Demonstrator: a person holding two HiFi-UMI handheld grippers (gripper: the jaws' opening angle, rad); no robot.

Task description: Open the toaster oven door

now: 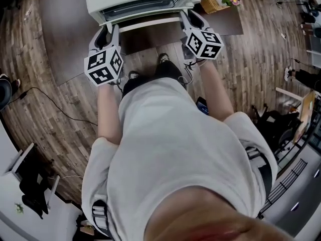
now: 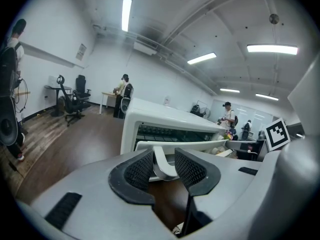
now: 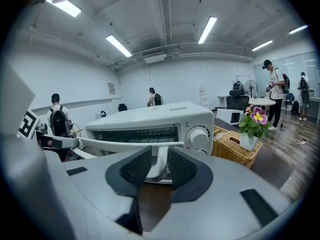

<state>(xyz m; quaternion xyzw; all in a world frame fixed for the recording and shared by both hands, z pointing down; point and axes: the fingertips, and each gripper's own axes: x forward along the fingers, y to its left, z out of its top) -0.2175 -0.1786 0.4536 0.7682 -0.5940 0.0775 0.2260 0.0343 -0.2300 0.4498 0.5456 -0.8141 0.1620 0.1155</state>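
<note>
Black ribbed pads [image 2: 139, 170] of the left gripper [image 2: 164, 165] are closed narrowly on the white bracket at the left end of the handle [image 2: 180, 145]. The right gripper [image 3: 159, 168] pinches the matching bracket at the handle's right end in the same way, with a pad [image 3: 180, 170] against each side. Neither pair of jaws shows slack around the bracket.

The handle bar runs between the two grippers and stands clear of the front of the toaster oven [image 3: 165, 116]. Above the bar the cavity is exposed, with its rack and heating rods plain to see. In the head view the door [image 1: 150, 28] has swung out toward the person. The oven sits at the far edge of a dark table [image 1: 65, 44], with a wicker basket [image 3: 232, 146] just beside it.

The opening looks largely done. What is left is probably to lower the door to its stop, if it is not already there, and then release both grips. The pictures do not show whether the door has reached its stop.
</note>
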